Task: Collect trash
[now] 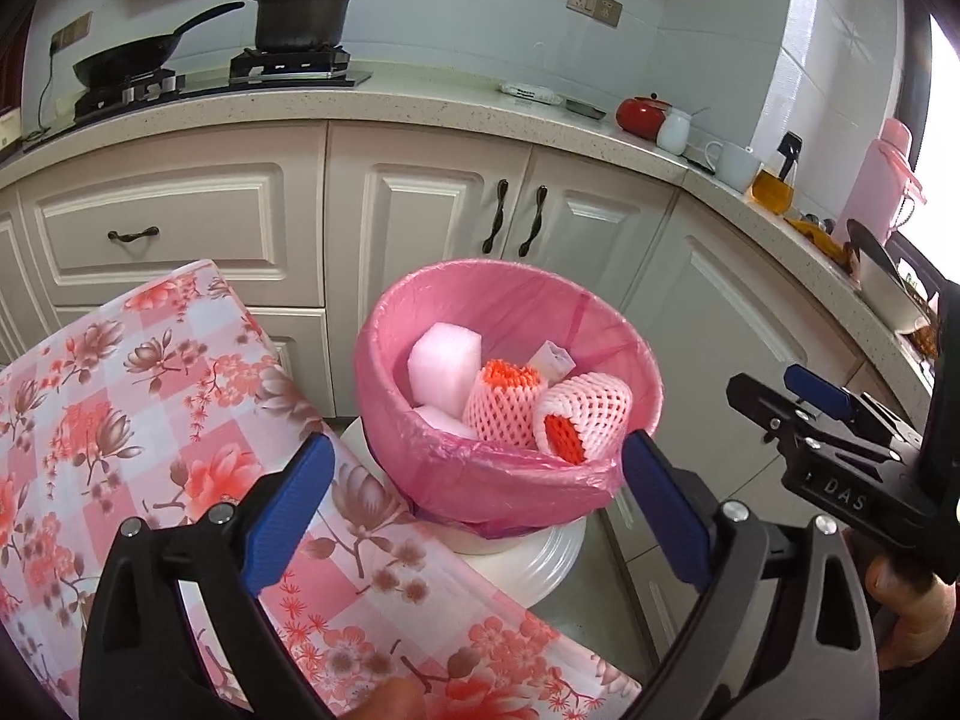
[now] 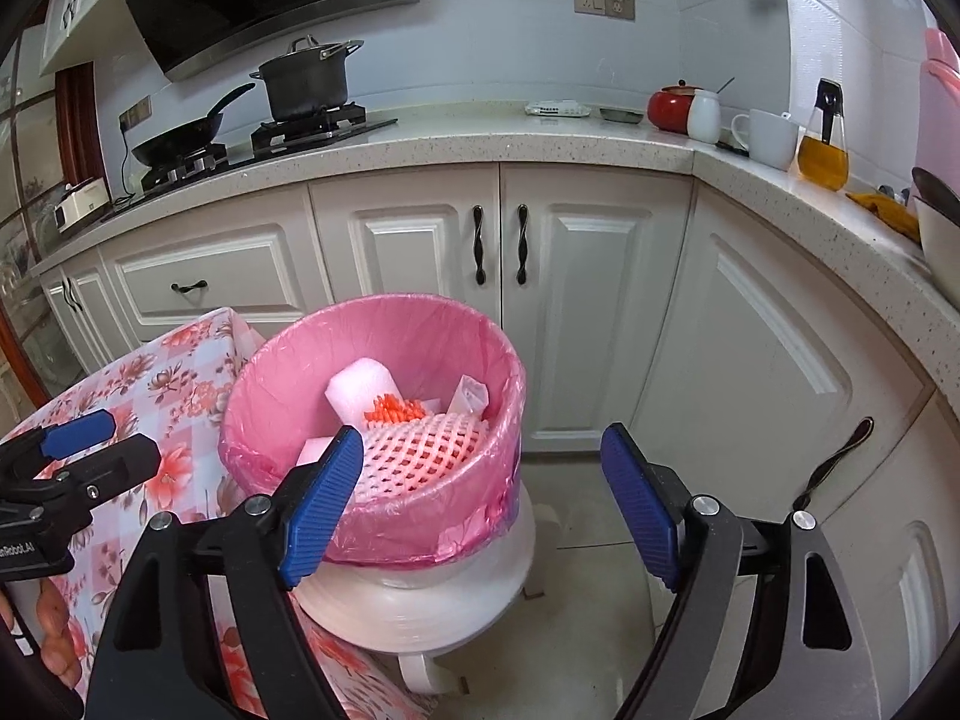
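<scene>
Writing on right hand-held gripper (image 1: 807, 396): "DAS" in raised letters on its black body, read in the left wrist view.
Writing on left hand-held gripper (image 1: 477, 471): "RoboLAI" at the end of a white line cut by the frame edge in the right wrist view; the first letters are lost, so the full word is uncertain.
Left hand-held gripper state: its two blue pads stand wide apart, nothing between them, hanging just before the trash bin (image 1: 510, 468).
Right hand-held gripper state: jaws spread wide and empty, one pad over the bin's near rim in the picture.
Trash bin: one, round, lined with a pink bag, standing on a white stool (image 2: 420, 594) just beside the floral-clothed desk (image 1: 120, 390).
Trash in bin: two pink foam fruit nets (image 1: 579, 420) with orange inner mesh, two or three white foam pieces (image 1: 444, 357), one small white carton (image 1: 552, 357).
Kitchen counter: one lidded stockpot (image 2: 306, 81), one frying pan (image 2: 180, 135), one red pot (image 2: 669, 102), one white jar (image 2: 703, 108), one white mug (image 2: 768, 135), one oil bottle (image 2: 823, 150).
Wall sockets (image 2: 603, 3): two.
</scene>
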{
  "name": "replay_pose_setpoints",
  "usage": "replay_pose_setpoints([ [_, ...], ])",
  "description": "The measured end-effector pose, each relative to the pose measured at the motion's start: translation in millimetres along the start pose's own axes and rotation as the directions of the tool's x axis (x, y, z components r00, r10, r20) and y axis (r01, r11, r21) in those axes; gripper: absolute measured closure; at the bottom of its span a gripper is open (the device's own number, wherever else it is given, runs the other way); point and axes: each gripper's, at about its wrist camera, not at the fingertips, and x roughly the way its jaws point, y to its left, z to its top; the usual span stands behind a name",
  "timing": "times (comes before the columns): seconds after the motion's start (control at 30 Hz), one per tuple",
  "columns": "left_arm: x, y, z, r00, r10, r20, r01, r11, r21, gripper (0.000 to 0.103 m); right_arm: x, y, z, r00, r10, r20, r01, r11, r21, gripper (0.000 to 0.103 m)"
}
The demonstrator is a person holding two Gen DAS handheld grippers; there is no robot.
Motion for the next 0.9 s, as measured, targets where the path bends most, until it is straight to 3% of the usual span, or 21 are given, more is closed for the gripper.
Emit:
replay_pose_setpoints([
  [0.9, -0.3, 0.6, 1.5, 1.000, -0.007, 0.005, 0.007, 1.000, -0.003, 0.009, -1.2, 1.6, 0.2, 1.000, 0.012, 0.000, -0.012, 1.000, 0.002, 0.026],
])
